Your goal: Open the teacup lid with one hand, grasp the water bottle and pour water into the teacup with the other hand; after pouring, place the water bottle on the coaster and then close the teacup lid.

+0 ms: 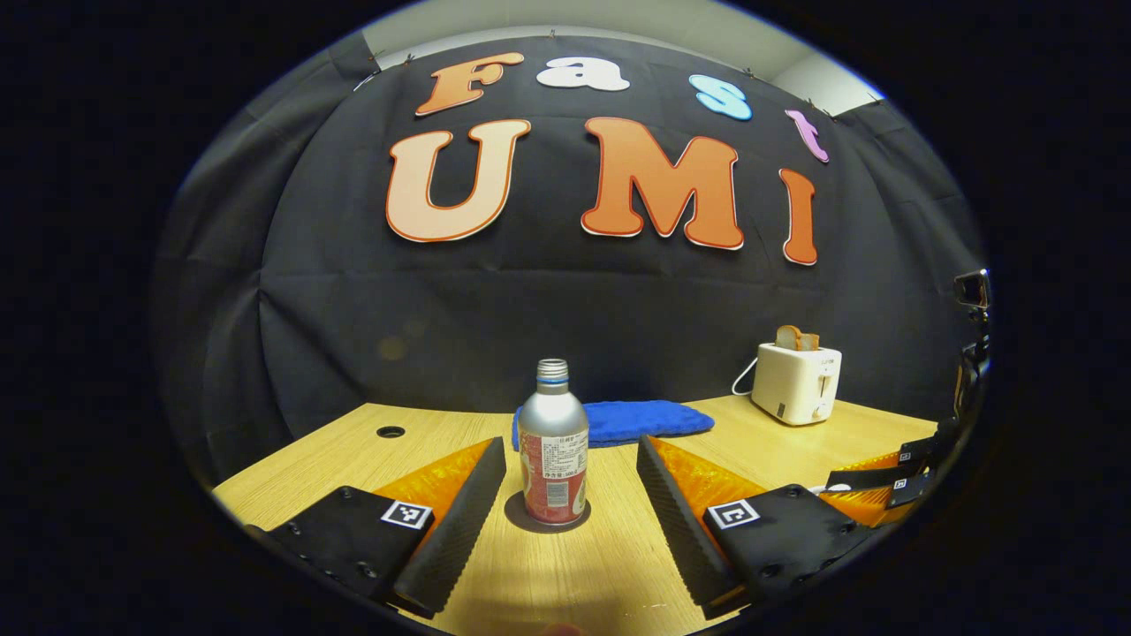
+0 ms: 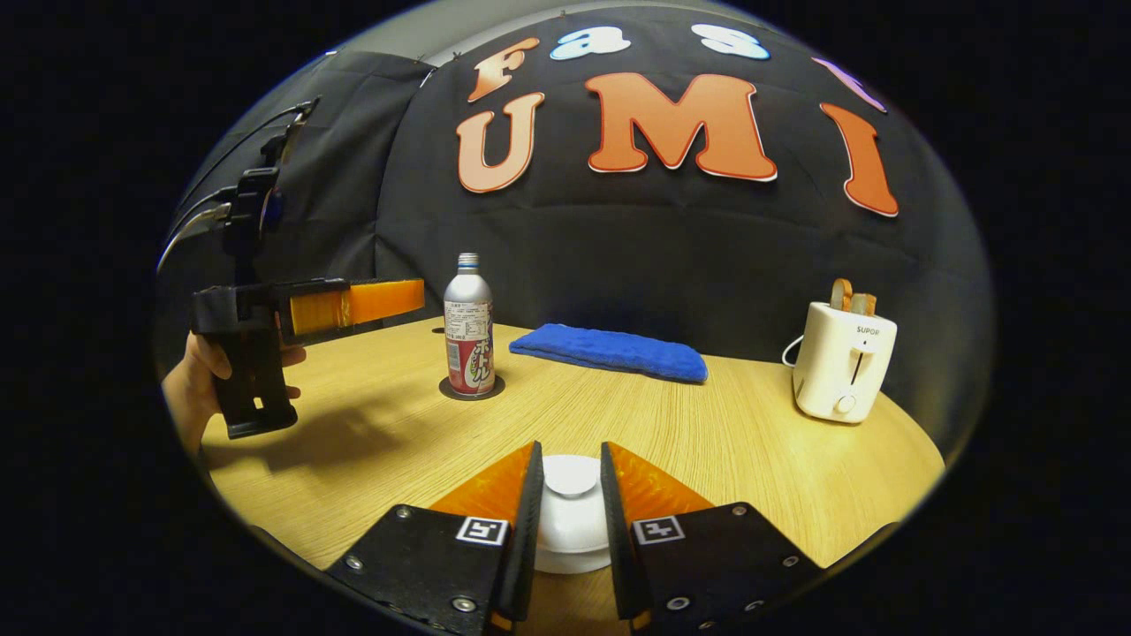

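The left gripper stands open, its fingers either side of the water bottle without touching; the bottle sits upright, capless, on the coaster on the surface

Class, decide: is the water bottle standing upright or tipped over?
Upright: the water bottle stands on the coaster, neck pointing up, between the open fingers in the left gripper view.

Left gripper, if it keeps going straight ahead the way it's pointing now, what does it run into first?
Most likely the water bottle, standing on its coaster dead ahead between the open fingers of the left gripper. The blue cloth lies behind it; exact depth is unclear.
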The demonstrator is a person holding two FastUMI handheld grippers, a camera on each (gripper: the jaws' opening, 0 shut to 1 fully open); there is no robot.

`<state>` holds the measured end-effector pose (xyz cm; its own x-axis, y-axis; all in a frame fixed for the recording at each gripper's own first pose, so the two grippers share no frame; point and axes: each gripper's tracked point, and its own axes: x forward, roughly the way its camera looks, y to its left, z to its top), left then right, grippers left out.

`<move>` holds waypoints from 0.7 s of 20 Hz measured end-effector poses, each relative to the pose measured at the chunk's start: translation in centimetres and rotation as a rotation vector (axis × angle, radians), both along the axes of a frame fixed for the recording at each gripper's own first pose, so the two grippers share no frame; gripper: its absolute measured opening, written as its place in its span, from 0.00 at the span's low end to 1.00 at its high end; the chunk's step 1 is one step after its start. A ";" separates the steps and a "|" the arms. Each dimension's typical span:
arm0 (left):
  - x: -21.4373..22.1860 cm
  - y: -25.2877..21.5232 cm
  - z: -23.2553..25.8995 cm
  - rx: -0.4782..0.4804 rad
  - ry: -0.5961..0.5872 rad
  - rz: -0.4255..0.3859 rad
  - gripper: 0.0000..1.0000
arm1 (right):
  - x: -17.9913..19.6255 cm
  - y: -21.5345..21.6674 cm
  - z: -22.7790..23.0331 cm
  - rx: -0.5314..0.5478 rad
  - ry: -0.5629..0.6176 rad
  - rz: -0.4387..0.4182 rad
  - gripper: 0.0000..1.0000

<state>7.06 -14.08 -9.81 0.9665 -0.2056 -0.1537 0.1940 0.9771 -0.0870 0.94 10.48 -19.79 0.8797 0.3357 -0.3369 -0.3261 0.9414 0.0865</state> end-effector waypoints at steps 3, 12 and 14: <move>-0.8 -0.1 1.4 -0.008 -0.026 0.008 0.97 | 0.1 0.0 2.2 0.024 -0.053 -0.005 0.55; -3.5 1.0 4.8 -0.006 -0.074 0.071 0.97 | 0.7 -3.8 11.9 0.081 -0.256 -0.150 0.74; -4.2 1.6 5.5 -0.014 -0.099 0.091 0.97 | 0.8 -4.8 13.6 0.090 -0.298 -0.194 0.75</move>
